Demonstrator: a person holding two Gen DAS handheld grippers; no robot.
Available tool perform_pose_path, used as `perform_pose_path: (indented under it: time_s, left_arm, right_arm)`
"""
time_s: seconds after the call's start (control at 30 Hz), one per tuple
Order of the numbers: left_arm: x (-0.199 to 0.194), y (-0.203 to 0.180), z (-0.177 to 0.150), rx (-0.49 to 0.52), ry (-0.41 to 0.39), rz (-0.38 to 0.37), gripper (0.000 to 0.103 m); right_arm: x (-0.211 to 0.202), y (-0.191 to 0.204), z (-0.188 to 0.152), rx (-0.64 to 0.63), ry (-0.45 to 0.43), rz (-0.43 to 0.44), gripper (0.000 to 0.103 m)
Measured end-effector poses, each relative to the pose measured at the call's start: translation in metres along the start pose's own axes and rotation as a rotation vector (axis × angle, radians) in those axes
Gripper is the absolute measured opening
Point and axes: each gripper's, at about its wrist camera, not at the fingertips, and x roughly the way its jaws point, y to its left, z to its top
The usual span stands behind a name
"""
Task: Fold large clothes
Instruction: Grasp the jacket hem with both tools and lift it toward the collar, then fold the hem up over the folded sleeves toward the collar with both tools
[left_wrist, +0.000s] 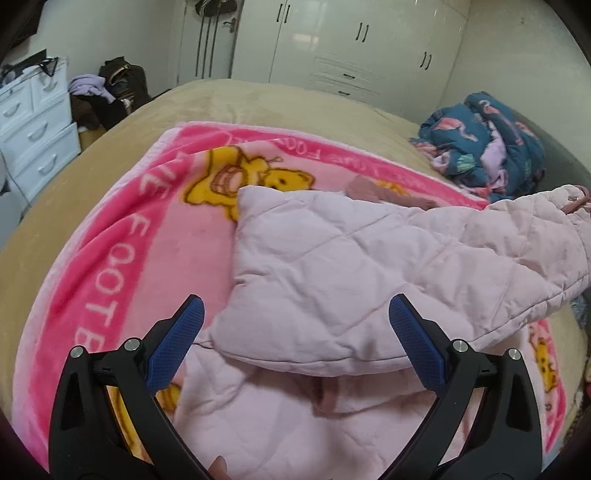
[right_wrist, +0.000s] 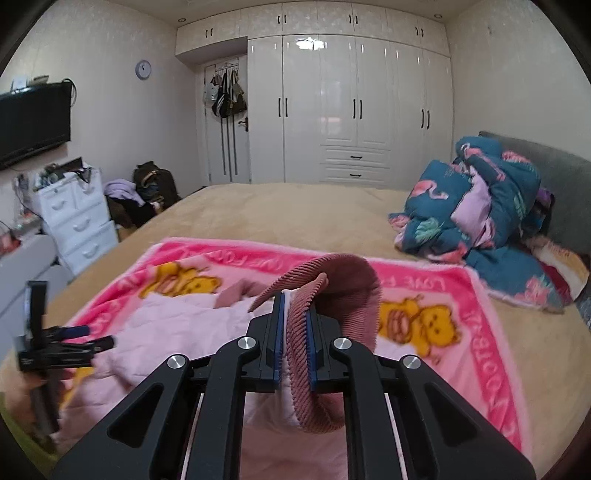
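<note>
In the left wrist view my left gripper (left_wrist: 295, 314) stands released, its blue fingers (left_wrist: 183, 339) spread wide at the bottom of the frame. The pale pink jacket (left_wrist: 332, 277) fills the centre, one part lifted toward the right edge, over a pink blanket (left_wrist: 122, 229) on the bed (left_wrist: 221, 99).

In the right wrist view my right gripper (right_wrist: 295, 325) is clenched on the jacket's ribbed cuff (right_wrist: 299, 343), centre frame. The left gripper appears at lower left.

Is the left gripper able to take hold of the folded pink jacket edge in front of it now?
Probably yes. The left gripper is open, and the jacket edge lies right between its fingers, with nothing covering it. The right gripper grips the ribbed cuff elsewhere.
</note>
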Motion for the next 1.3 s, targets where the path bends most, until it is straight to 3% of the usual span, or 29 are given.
perform_pose_path:
  time_s: [0.43,0.67,0.73,0.77,0.93,1.07,1.23,1.3]
  left_arm:
    - [0.017,-0.025,-0.010,0.067,-0.004,-0.074,0.092]
    - [0.025,-0.037,-0.017,0.098,0.011,-0.130,0.070]
    - [0.026,-0.040,-0.019,0.107,0.012,-0.145,0.069]
    - [0.028,-0.041,-0.019,0.110,0.014,-0.146,0.069]
    - [0.039,-0.039,-0.023,0.109,0.054,-0.113,0.068]
    - [0.044,-0.035,-0.025,0.087,0.079,-0.094,0.068]
    - [0.032,-0.038,-0.020,0.106,0.028,-0.096,0.072]
    - [0.037,-0.036,-0.021,0.109,0.041,-0.084,0.074]
  right_arm:
    - [0.068,-0.038,-0.063,0.119,0.154,-0.037,0.010]
    - [0.078,-0.042,-0.080,0.140,0.191,-0.046,0.013]
    - [0.078,-0.042,-0.082,0.149,0.199,-0.048,0.014]
    - [0.079,-0.042,-0.082,0.151,0.201,-0.047,0.015]
    - [0.071,-0.044,-0.085,0.131,0.205,-0.084,0.047]
    - [0.050,-0.048,-0.088,0.132,0.169,-0.149,0.050]
    - [0.045,-0.019,-0.106,0.021,0.222,-0.083,0.050]
    - [0.049,-0.007,-0.113,0.004,0.247,-0.058,0.050]
